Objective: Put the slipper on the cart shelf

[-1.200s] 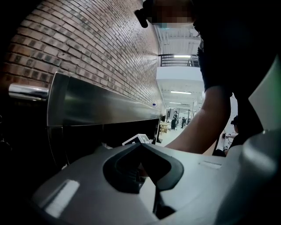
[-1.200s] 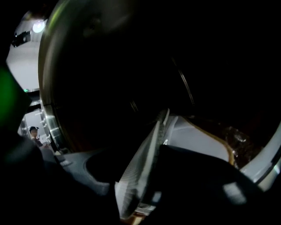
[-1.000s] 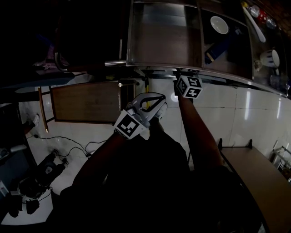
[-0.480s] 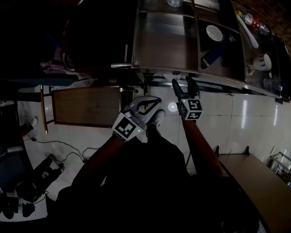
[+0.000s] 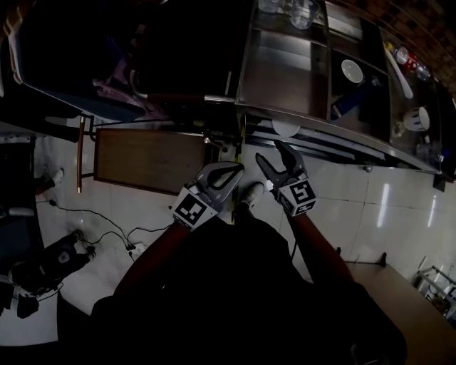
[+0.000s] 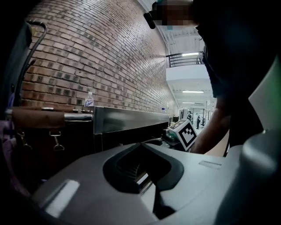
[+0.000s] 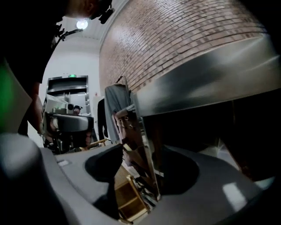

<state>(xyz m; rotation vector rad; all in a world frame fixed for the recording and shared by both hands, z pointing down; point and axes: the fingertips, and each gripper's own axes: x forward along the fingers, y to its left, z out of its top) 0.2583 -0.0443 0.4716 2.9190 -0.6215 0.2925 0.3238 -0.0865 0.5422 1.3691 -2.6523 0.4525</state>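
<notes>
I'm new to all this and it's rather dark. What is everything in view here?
metal cart: one, steel, top of the head view
bowl: one, white, in the cart's right compartment
glasses: at least two, clear, at the cart's far edge
mug: one, white, right end of the cart
wooden panel: one, brown, left of the grippers
cables: several, black, on the floor at lower left
brick wall: one, reddish, behind the cart
left gripper: one, grey, jaws together, empty
right gripper: one, grey, jaws apart, empty
</notes>
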